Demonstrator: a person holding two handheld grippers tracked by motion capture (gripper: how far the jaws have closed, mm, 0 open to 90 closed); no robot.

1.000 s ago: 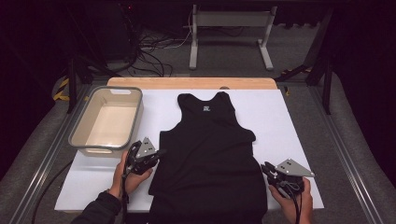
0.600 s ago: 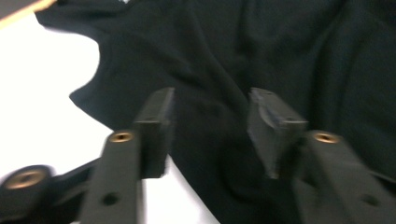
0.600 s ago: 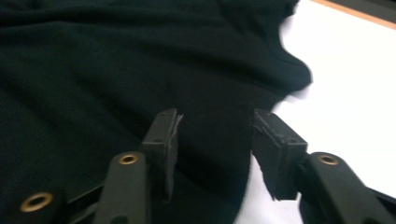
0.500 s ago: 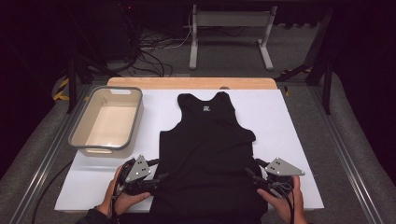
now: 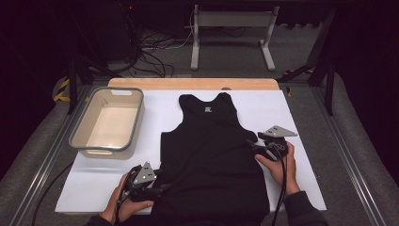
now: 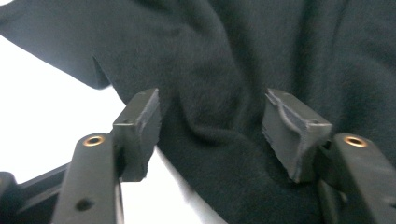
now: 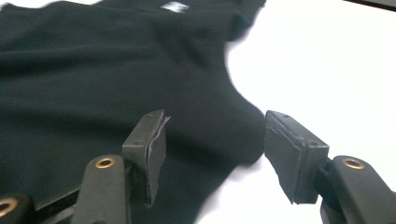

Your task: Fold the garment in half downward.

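Note:
A black tank top (image 5: 211,155) lies flat on the white table cover, neck to the far side. My left gripper (image 5: 163,188) is at its lower left side edge. In the left gripper view that gripper (image 6: 212,130) stands open, with wrinkled black cloth (image 6: 261,56) between and beyond its jaws. My right gripper (image 5: 250,145) is at the shirt's right side edge, just below the armhole. In the right gripper view it (image 7: 215,140) stands open over the cloth edge (image 7: 93,70), holding nothing.
A grey plastic bin (image 5: 78,128) with nothing in it stands at the left of the table. The white cover (image 5: 291,113) shows bare to the right of the shirt. A wooden strip (image 5: 188,83) runs along the far edge. Metal rails flank the table.
My right gripper has moved from the shirt's lower right corner up along its side to below the armhole. My left gripper dropped toward the near left hem and stays there.

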